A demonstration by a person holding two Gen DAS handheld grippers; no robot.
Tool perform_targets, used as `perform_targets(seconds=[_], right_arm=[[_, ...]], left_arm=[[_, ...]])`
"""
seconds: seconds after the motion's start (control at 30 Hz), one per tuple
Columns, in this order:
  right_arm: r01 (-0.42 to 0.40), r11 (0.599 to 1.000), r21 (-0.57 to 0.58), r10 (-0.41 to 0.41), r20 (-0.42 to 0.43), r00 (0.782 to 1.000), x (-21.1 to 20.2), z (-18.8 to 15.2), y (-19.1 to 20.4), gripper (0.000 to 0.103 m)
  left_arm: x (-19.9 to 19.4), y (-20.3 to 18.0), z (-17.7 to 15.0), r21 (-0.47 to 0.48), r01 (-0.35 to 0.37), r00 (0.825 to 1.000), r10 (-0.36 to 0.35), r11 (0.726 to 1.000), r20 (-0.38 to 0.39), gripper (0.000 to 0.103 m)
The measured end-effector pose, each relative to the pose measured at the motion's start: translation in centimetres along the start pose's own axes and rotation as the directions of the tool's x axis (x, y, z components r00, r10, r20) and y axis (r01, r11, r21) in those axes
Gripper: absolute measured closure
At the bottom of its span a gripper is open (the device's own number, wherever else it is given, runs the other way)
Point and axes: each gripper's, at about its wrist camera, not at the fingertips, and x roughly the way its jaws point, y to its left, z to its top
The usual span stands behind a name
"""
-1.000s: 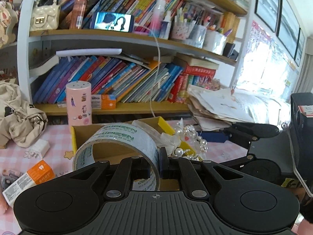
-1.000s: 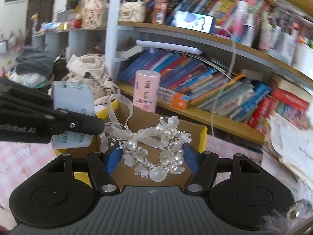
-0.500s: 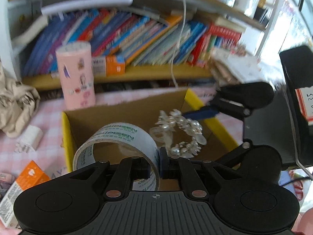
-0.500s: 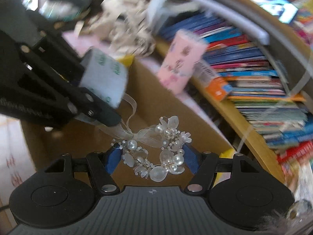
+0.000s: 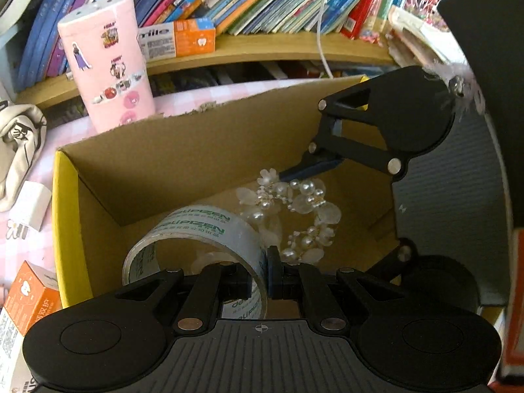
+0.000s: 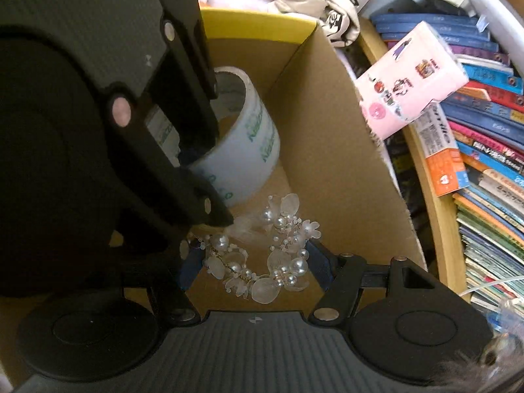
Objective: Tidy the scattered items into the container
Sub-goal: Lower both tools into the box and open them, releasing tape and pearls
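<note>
My left gripper (image 5: 267,263) is shut on the wall of a clear packing tape roll (image 5: 209,232) and holds it low inside the open cardboard box (image 5: 183,154) with yellow outer sides. My right gripper (image 6: 253,260) is shut on a pearl and petal hair wreath (image 6: 258,258), also down inside the box, just right of the tape. In the right wrist view the tape roll (image 6: 244,137) and the left gripper (image 6: 183,177) fill the left side. In the left wrist view the wreath (image 5: 294,213) hangs from the right gripper's blue fingertips (image 5: 308,170).
A pink sticker-covered canister (image 5: 108,62) stands behind the box on the pink checked table. An orange and white carton (image 5: 26,301), a white charger plug (image 5: 29,209) and a beige cloth bag (image 5: 19,144) lie left. A bookshelf (image 5: 262,49) runs behind.
Both grippers have tilted downward and dropped into the box, carrying the tape roll and the wreath from above its rim to near its floor.
</note>
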Motion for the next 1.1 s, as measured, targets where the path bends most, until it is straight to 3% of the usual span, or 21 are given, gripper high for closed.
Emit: perform_targets(seconds=[0.27, 0.67, 0.87, 1.1], right_arm=[[-0.046, 0.999, 0.02, 0.047, -0.024, 0.999, 0.9, -0.4, -0.9, 0.037], [-0.079, 0.997, 0.024, 0.08, -0.056, 0.995, 1.0, -0.8, -1.0, 0.034], [-0.031, 0.998, 0.049, 0.035, -0.099, 0.994, 0.8, -1.5, -0.4, 0.034], [-0.035, 0.995, 0.088, 0.044, -0.096, 0.994, -0.3, -2.9, 0.3, 0.033]], left_arm=[[0.6, 0.5, 0.1, -0.025, 0.012, 0.998, -0.013, 1.0, -0.055, 0.094], [0.6, 0.1, 0.0, 0.007, 0.005, 0.998, -0.004, 1.0, -0.059, 0.082], [0.4, -0.2, -0.3, 0.028, 0.029, 0.998, -0.028, 0.999, -0.05, 0.077], [0.3, -1.5, -0.8, 0.049, 0.04, 0.998, -0.037, 0.998, -0.054, 0.076]])
